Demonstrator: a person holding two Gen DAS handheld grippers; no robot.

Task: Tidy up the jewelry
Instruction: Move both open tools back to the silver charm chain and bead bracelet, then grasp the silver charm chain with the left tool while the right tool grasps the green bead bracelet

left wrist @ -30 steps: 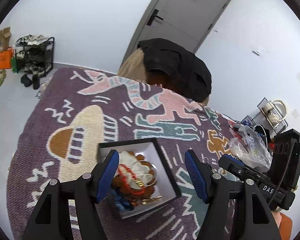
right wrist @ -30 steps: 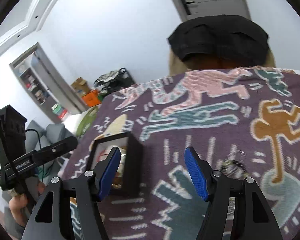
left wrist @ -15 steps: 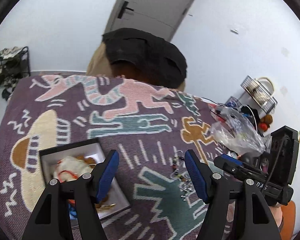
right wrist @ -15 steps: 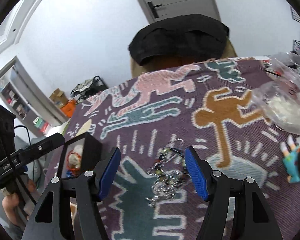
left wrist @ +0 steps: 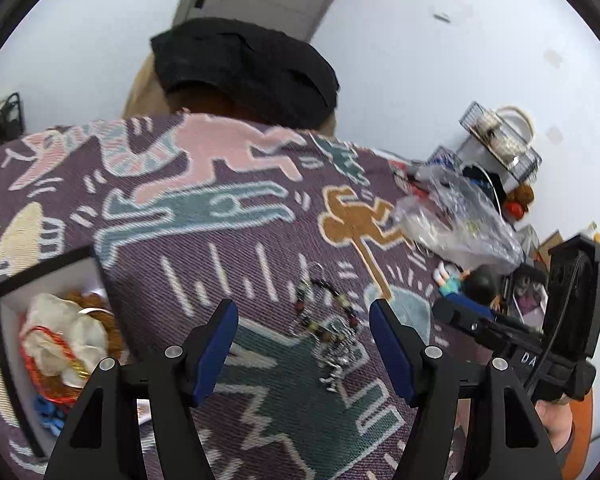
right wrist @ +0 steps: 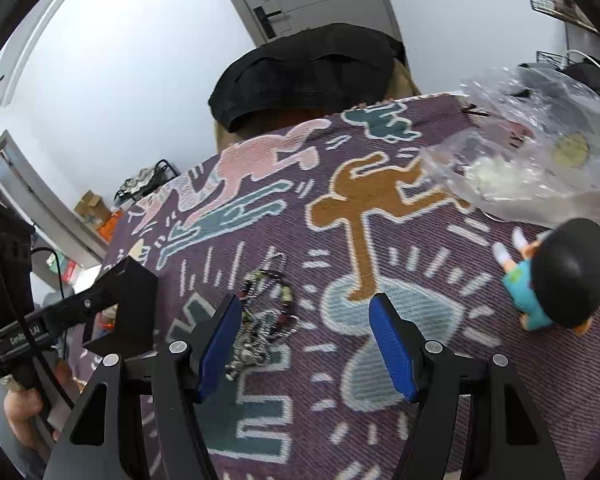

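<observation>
A tangle of beaded bracelets and silver chains (left wrist: 327, 326) lies on the patterned purple cloth (left wrist: 228, 248), between and just beyond my left gripper's (left wrist: 303, 346) open, empty fingers. In the right wrist view the tangle (right wrist: 266, 312) lies by the left fingertip of my open, empty right gripper (right wrist: 305, 344). A black jewelry box (left wrist: 36, 320) with a white lining holds white, red, brown and blue pieces at the left; its black outer wall also shows in the right wrist view (right wrist: 130, 312).
A clear plastic bag (left wrist: 456, 220) with small items lies at the right, also in the right wrist view (right wrist: 540, 160). A doll with black hair (right wrist: 556, 280) lies beside it. A chair with a black jacket (left wrist: 248, 68) stands behind the table. Wire baskets (left wrist: 500, 144) hang on the wall.
Both grippers have swung right, away from the box and toward the loose tangle of jewelry, which now lies by the fingertips. Both stay open and empty.
</observation>
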